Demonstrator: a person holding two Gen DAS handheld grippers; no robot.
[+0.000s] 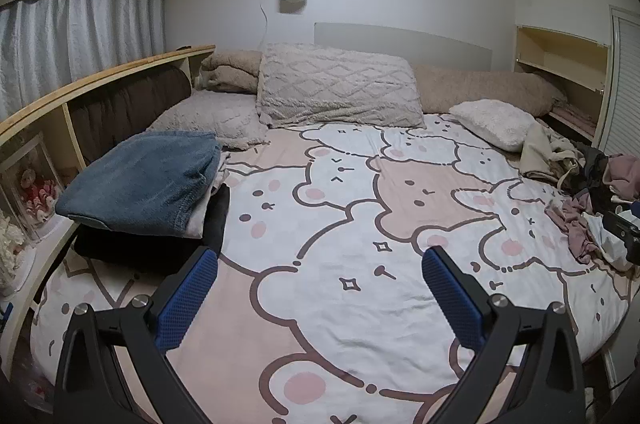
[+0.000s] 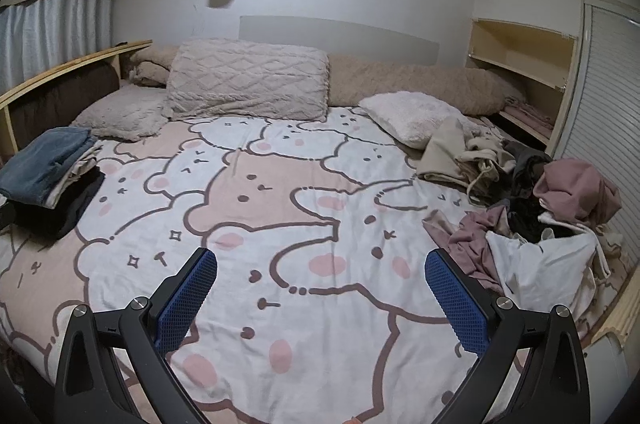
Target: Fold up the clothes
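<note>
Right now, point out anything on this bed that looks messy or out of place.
The heap of unfolded clothes on the bed's right side is crumpled and tangled, spilling toward the edge. The folded stack on the left is tidy. Both grippers, left gripper and right gripper, are open and empty.

Black garment (image 1: 152, 248) partly hidden beneath folded stack (image 1: 136, 184) and left tongs (image 1: 320, 260)

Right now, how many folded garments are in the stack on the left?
3 visible: a blue one on top, a beige one under it, and a black one at the bottom. Thinner layers may be hidden between them.
</note>
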